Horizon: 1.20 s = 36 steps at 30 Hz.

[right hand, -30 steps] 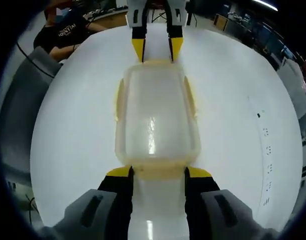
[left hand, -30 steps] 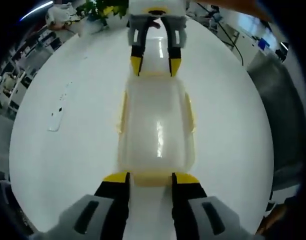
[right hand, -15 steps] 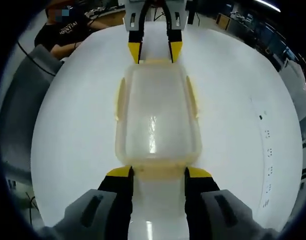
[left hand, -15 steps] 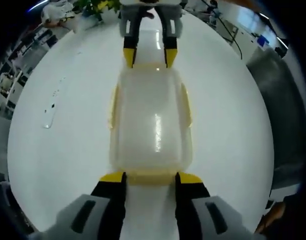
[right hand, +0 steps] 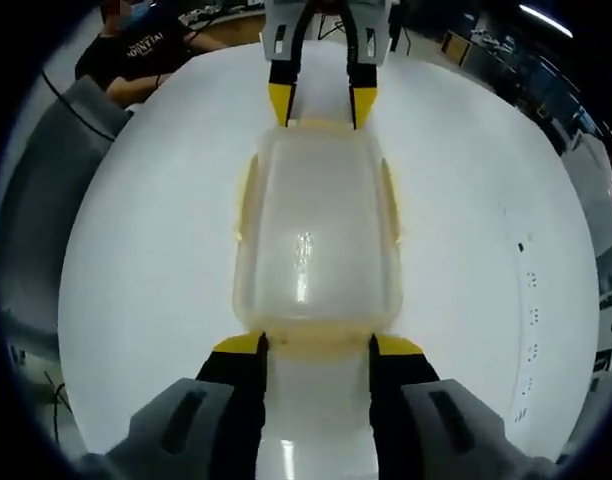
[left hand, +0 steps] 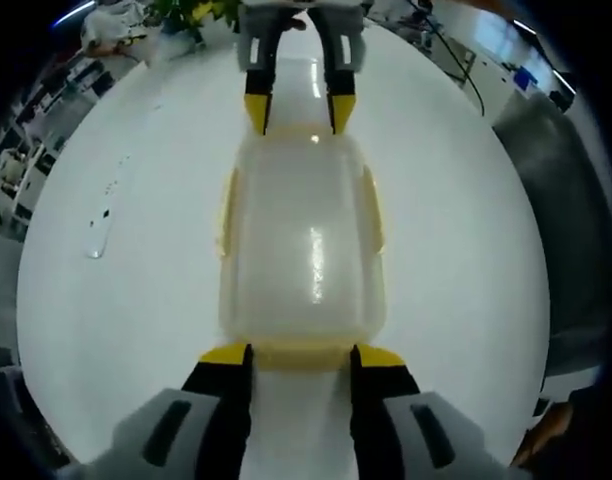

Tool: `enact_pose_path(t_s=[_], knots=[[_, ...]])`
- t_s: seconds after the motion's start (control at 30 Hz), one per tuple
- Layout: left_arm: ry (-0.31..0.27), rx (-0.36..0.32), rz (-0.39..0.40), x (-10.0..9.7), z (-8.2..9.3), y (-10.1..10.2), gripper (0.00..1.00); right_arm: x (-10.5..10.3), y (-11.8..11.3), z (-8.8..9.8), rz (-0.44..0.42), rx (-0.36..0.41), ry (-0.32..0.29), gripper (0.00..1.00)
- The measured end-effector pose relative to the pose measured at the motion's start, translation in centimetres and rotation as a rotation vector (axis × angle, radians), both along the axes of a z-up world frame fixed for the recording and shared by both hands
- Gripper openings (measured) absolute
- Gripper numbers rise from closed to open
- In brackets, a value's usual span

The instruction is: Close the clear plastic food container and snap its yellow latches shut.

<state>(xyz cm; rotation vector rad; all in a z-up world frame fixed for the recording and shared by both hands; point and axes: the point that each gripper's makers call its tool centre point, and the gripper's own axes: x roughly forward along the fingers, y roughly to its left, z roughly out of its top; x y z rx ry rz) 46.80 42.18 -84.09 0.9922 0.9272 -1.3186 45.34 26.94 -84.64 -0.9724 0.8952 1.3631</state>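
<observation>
1. On the white table (left hand: 136, 300), the clear plastic food container (left hand: 301, 245) lies lengthwise between my two grippers, lid on.
2. In the left gripper view, my left gripper (left hand: 301, 357) sits at 6 o'clock, jaws spread, tips flanking the container's near yellow latch (left hand: 301, 355).
3. In the right gripper view, my right gripper (right hand: 316, 345) is likewise released at 6 o'clock, straddling its end latch (right hand: 316, 345).
4. Each gripper faces the other at 12 o'clock, across the container.
5. Yellow side latches (right hand: 244, 205) line the long edges.

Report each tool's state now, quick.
Left tool: open, tips at one end latch of the container.
Right tool: open, tips at the opposite end.
</observation>
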Motion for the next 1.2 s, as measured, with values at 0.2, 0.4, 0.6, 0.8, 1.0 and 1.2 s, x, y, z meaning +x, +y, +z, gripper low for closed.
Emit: enact_pose_path(t_s=[0.2,0.4,0.6,0.8,1.0,1.2], knots=[[-0.007,0.011,0.020,-0.2,0.0,0.1,0.32,0.1,-0.1,0.0,0.012,-0.005,-0.013,0.36],[0.001,-0.001,-0.006,-0.9,0.0,0.2,0.33,-0.6,-0.1,0.4,0.017,0.018,-0.003,0.36],[0.001,-0.028,0.009,-1.8,1.1,-0.3,0.33,-1.2,-0.4,1.5,0.027,0.017,-0.015,0.36],[-0.014,-0.043,0.006,-2.4,3.0,-0.6,0.33,-1.9,-0.9,3.6,0.025,0.038,-0.031,0.36],[-0.041,-0.054,-0.002,-3.3,5.0,-1.6,0.33,-2.6,-2.0,6.1,0.018,0.050,-0.061,0.36],[-0.070,-0.059,-0.018,-4.2,7.1,-3.3,0.33,-3.2,-3.6,7.6,0.008,0.055,-0.084,0.36]])
